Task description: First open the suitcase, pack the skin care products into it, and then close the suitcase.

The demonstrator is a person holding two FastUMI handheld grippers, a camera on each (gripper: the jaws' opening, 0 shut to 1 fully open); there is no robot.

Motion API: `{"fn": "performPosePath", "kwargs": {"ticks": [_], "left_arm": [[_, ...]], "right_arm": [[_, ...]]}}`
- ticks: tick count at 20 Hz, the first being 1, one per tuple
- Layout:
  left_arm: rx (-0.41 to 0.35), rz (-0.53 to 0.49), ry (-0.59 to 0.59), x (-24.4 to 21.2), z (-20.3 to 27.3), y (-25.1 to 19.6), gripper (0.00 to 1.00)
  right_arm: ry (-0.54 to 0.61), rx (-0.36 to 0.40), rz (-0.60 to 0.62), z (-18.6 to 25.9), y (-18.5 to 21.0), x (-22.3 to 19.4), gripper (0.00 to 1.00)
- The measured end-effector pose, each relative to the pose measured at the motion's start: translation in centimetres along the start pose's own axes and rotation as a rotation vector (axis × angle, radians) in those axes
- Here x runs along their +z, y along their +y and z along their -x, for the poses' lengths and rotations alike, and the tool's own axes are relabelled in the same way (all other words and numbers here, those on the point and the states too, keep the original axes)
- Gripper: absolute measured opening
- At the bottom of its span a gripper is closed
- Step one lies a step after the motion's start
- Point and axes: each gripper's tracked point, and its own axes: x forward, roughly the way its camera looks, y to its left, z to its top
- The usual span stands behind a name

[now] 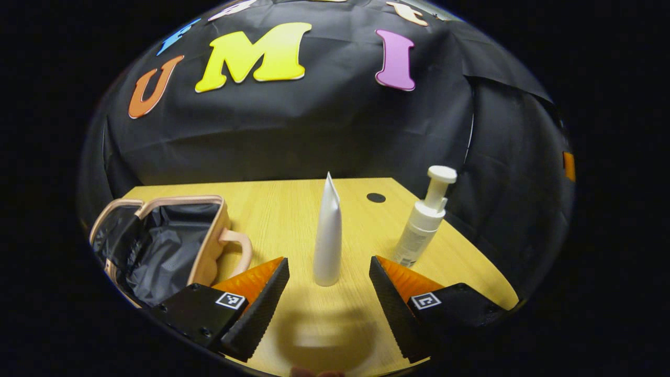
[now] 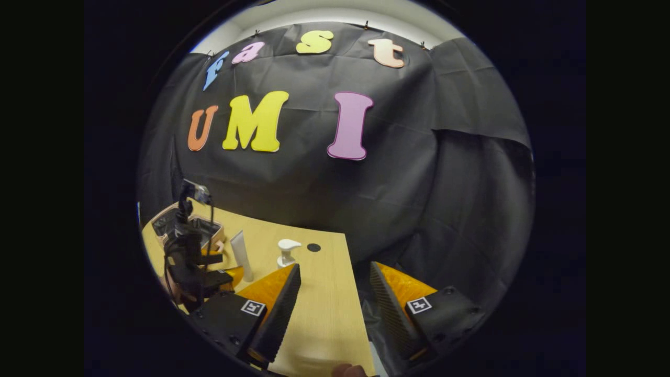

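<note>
White tube [image 1: 328, 235] stands between open tool fingers; pump bottle [image 1: 423, 222] right; suitcase [image 1: 157, 246] left.

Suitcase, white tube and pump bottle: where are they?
suitcase [image 1: 157, 251], left gripper view, on its dark lining.
white tube [image 1: 328, 235], left gripper view, on its middle.
pump bottle [image 1: 419, 233], left gripper view, on its body.

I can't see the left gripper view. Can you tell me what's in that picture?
The left tool, open, points at a white tube standing upright on a wooden table, lined up with the gap between the fingers. An open suitcase with a dark lining sits to the left in the picture, and a white pump bottle stands to the right.
</note>
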Motion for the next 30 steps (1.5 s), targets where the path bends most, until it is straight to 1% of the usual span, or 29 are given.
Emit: {"fn": "performPosePath", "kwargs": {"ticks": [3, 5, 7, 9, 11, 12, 14, 16, 17, 18, 19, 20, 21, 22, 23, 26, 29, 30], "left_arm": [[0.029, 0.014, 0.022, -1.1, -2.5, 0.7, 0.99], [0.044, -0.003, 0.039, -1.7, -3.9, 1.2, 0.99], [0.039, 0.005, 0.047, -1.9, -5.3, 1.4, 1.0], [0.033, 0.023, 0.054, -2.1, -6.2, 1.3, 0.98], [0.035, 0.021, 0.071, -2.4, -7.1, 1.3, 0.92], [0.033, 0.016, 0.086, -2.8, -7.5, 1.2, 0.87], [0.03, 0.004, 0.102, -3.1, -8.0, 1.1, 0.82], [0.009, -0.01, 0.099, -2.9, -8.2, 0.7, 0.76], [0.011, -0.019, 0.101, -2.8, -8.1, 0.8, 0.61], [0.005, -0.023, 0.107, -3.0, -8.1, 0.7, 0.57], [-0.003, -0.026, 0.114, -3.1, -8.0, 0.7, 0.57], [-0.005, -0.022, 0.121, -3.1, -7.6, 0.7, 0.49], [-0.004, -0.015, 0.118, -2.8, -7.0, 0.8, 0.55], [-0.005, -0.007, 0.111, -2.3, -6.3, 0.9, 0.54], [-0.002, 0.0, 0.1, -1.7, -5.3, 1.1, 0.48], [-0.001, 0.004, 0.071, 0.4, -1.6, 1.6, 0.47], [-0.002, -0.019, 0.04, 2.6, 2.9, 2.5, 0.47], [0.005, -0.02, 0.028, 3.4, 4.2, 3.2, 0.47]], "right_arm": [[0.024, 0.009, 0.01, -0.6, -0.5, -0.8, 0.79], [0.037, 0.001, 0.002, -1.0, -1.0, -1.0, 0.8], [0.045, 0.0, 0.003, -1.5, -1.1, -1.1, 0.79], [0.052, 0.001, 0.005, -2.0, -1.3, -1.2, 0.8], [0.056, 0.003, 0.003, -2.4, -1.4, -1.3, 0.79], [0.056, 0.004, 0.001, -2.6, -1.4, -1.2, 0.79], [0.057, 0.006, 0.001, -2.9, -1.5, -1.3, 0.8], [0.061, 0.009, -0.006, -3.2, -1.4, -1.5, 0.8], [0.065, 0.01, -0.012, -3.4, -1.5, -1.8, 0.8], [0.067, 0.011, -0.017, -3.5, -1.5, -1.9, 0.79], [0.068, 0.014, -0.02, -3.6, -1.5, -2.2, 0.79], [0.068, 0.021, -0.022, -3.8, -1.3, -2.4, 0.8], [0.067, 0.031, -0.024, -3.9, -1.1, -2.7, 0.78], [0.068, 0.046, -0.025, -4.1, -0.6, -3.0, 0.79], [0.067, 0.065, -0.03, -4.4, -0.1, -3.5, 0.79], [0.077, 0.124, -0.059, -5.7, 2.5, -5.4, 0.78], [0.109, 0.193, -0.094, -7.8, 6.3, -7.9, 0.8], [0.119, 0.199, -0.102, -8.8, 7.3, -8.6, 0.8]]}}
